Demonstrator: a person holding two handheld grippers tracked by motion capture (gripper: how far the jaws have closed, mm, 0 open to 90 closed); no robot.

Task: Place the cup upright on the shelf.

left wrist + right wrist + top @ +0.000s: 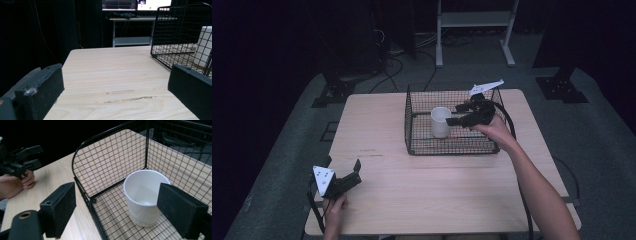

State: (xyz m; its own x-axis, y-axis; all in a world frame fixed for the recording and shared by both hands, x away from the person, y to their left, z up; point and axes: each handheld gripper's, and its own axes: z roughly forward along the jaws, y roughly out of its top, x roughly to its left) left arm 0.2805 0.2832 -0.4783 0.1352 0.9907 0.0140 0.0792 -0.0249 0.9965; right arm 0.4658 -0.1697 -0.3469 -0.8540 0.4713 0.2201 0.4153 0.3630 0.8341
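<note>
The table (427, 200) shows bare wood across its lower half. The wire basket (412, 125) sits upper centre, the white cup (440, 121) upright inside. The right gripper (457, 118) hovers beside the cup, jaws spread, empty. The left gripper (343, 172), lower left, is released too.

In my left gripper view the white paper cup (205, 45) is cut off by the right edge, half veiled by the black wire basket (175, 32).
</note>
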